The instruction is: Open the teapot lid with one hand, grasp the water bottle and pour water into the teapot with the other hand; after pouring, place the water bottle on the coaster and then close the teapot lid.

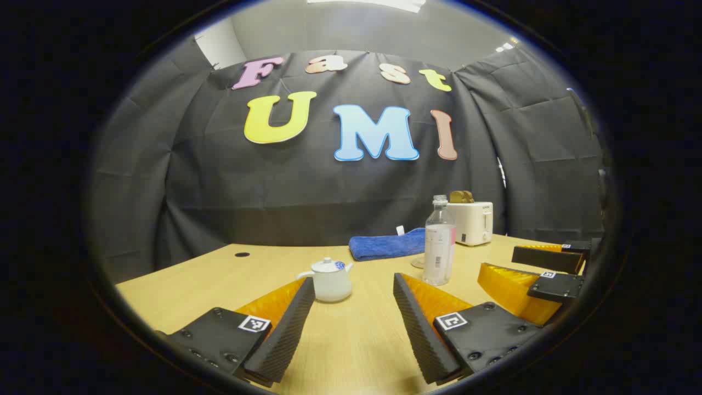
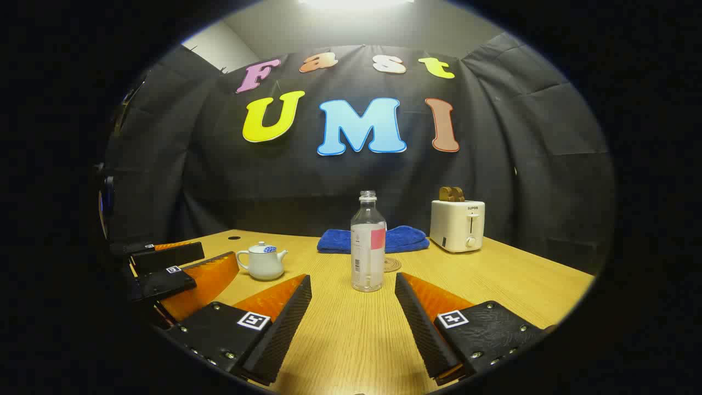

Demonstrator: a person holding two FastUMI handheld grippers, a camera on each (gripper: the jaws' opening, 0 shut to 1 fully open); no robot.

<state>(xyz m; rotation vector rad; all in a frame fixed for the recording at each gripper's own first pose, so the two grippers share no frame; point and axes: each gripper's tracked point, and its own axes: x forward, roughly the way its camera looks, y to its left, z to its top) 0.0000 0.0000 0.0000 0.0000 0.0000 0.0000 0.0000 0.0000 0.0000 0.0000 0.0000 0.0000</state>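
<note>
Aligning Each Gripper With Its Target

The left gripper stood wide open, the teapot just ahead, left of centre, lid on. The right gripper stood equally wide, the upright water bottle straight ahead between its fingers' lines, untouched.

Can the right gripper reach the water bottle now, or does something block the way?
Probably yes. The right gripper is open and the water bottle stands upright straight ahead between its fingers' lines, with bare table between. The teapot stands off to the side.
</note>
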